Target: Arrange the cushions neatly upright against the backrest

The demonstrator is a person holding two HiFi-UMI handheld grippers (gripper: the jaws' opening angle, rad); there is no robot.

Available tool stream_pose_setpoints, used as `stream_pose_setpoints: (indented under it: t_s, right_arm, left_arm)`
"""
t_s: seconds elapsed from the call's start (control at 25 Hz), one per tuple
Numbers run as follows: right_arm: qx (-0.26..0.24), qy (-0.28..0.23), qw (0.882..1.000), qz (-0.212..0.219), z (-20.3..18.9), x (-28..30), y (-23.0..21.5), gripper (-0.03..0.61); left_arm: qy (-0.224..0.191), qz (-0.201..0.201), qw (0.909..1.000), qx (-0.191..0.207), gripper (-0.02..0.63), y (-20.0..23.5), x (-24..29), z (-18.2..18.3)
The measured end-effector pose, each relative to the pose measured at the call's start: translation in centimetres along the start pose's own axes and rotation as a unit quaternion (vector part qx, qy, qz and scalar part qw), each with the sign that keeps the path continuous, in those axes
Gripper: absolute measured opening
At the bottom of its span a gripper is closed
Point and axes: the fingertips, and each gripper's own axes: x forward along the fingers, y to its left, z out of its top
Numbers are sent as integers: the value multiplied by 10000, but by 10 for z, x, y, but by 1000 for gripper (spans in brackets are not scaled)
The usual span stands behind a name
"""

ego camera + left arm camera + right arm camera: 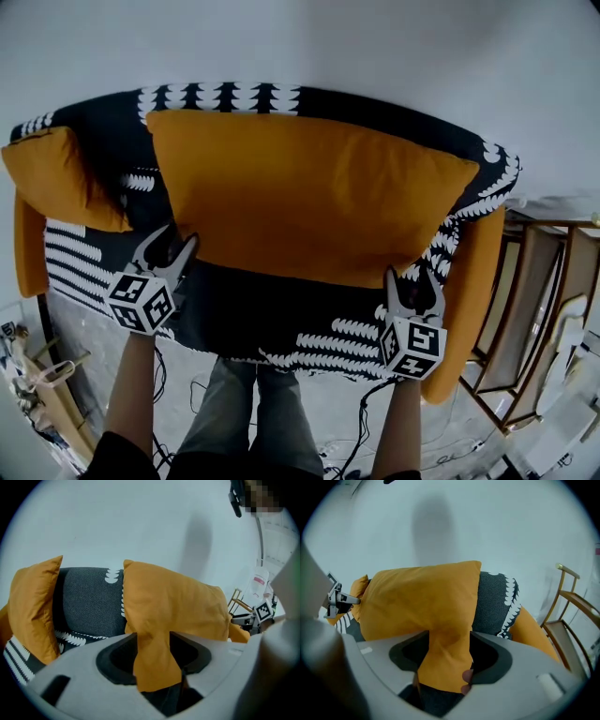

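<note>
Left tool (176, 242), right tool (413, 278), astride cushion (309, 187) corners

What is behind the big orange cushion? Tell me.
The sofa's dark backrest, its white-patterned top edge showing above the big orange cushion and at both sides. The middle of the backrest is covered, so anything there cannot be seen.

No words, numbers or brand names can be read. The cubes (141, 300) on the left gripper (178, 236) and right gripper (412, 286), at seven and five o'clock in the head view, bear only black-and-white square marker patterns.
</note>
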Motion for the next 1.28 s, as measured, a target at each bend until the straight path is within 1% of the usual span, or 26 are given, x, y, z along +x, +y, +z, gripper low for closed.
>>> stream_pose_setpoints:
  t_s: [0.12,0.2,0.4,0.48,0.6,0.76,0.84,1.0,1.12,1.28]
  right_arm:
    - [92,-56,9999,55,2,-20,13,275]
    - [176,-111,9997,113,1,-32,25,245]
    - [205,-202,9991,304,-5,-52,47,211]
    - [168,-274,9989,355,-5,-63,58,181]
    - [71,-373,9987,334,-5,-77,72,141]
    - [33,-476,9982,353,-3,-92,95,95]
    - [49,-532,9980,335,2,-102,107,61]
    - [90,-648,9975,275,13,-132,129,13]
    - [122,-777,9966,259,23,-160,144,12]
    - [267,-873,9955,234,27,-197,166,12]
  left_arm:
    - [-63,-8,9999,78,195,-5,-23,0]
    - [-154,25,9998,91,171,-7,-40,-1]
    - [-311,102,9994,117,166,-17,-67,-8]
    - [-358,133,9992,142,152,-19,-81,-10]
    - [-415,200,9989,76,109,-19,-99,-16]
    - [-524,281,9981,-179,54,-13,-121,-23]
    - [-602,314,9974,-258,21,-8,-134,-25]
    - [-719,252,9970,-141,-8,-4,-167,-19]
    - [-789,269,9965,-26,-9,-1,-192,-17]
    - [-936,238,9953,-85,-9,-3,-230,-16]
